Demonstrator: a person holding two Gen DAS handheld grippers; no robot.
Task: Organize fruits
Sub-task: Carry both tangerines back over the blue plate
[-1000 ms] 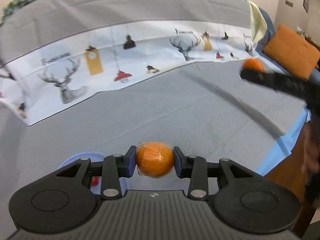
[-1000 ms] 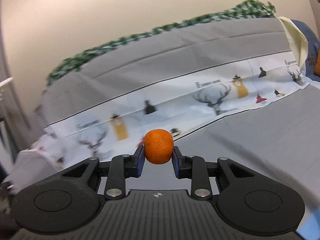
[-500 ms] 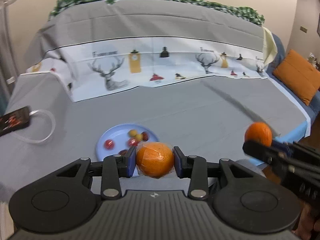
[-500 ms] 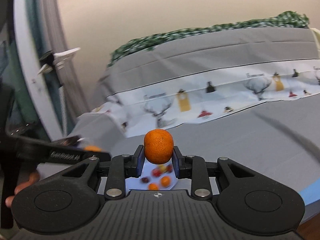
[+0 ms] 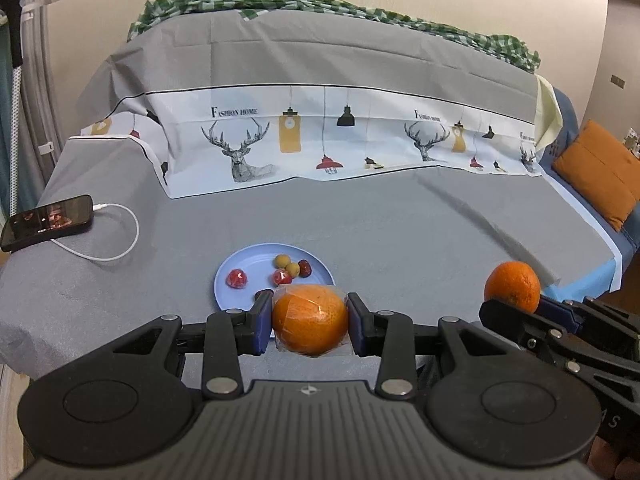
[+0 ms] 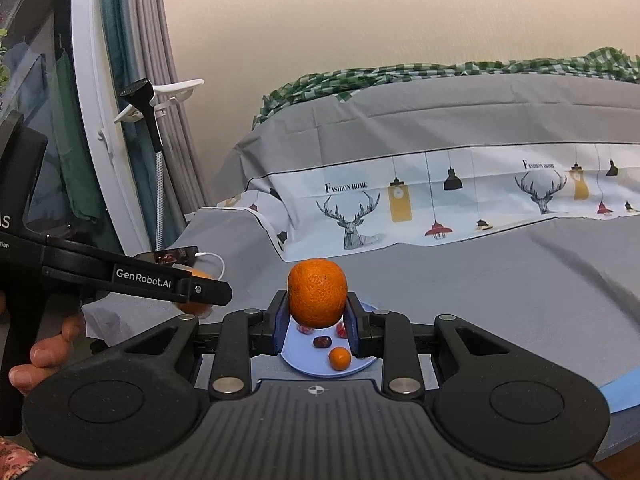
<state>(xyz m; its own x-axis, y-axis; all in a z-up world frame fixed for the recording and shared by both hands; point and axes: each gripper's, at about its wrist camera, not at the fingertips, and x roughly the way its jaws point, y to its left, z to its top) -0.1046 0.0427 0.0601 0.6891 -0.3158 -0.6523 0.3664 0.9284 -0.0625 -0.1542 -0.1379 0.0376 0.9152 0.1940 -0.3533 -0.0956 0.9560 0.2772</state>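
While a grey cover (image 5: 360,232) is lying spread over the whole bed, a white printed band (image 5: 320,140) with deer and hanging lamps is running across its far part, and a green checked cloth (image 5: 320,2) is bunching along the far top edge. An orange cushion (image 5: 596,168) is resting at the far right. On the left side of the cover a dark phone (image 5: 48,222) is lying with its screen lit, and a white cable (image 5: 120,240) is looping away from it.

Near the middle of the cover a light blue plate (image 5: 256,264) is sitting flat, carrying several small fruits (image 5: 286,268), red, yellow-green and dark, grouped toward its right half; from the right wrist camera a small orange fruit (image 6: 340,359) is also showing on the plate's near edge.

The left gripper (image 5: 310,322) is hanging just on the near side of the plate, its blue fingers (image 5: 260,322) pressing on both sides of a wrapped orange (image 5: 310,322) in clear film. The right gripper (image 6: 317,320) is hovering to the right, its fingers (image 6: 280,324) pinching the lower half of a bare orange (image 6: 317,292), which is sticking up above them. A person's hand (image 6: 44,350) is gripping the left gripper's handle at the left edge of the right wrist view.
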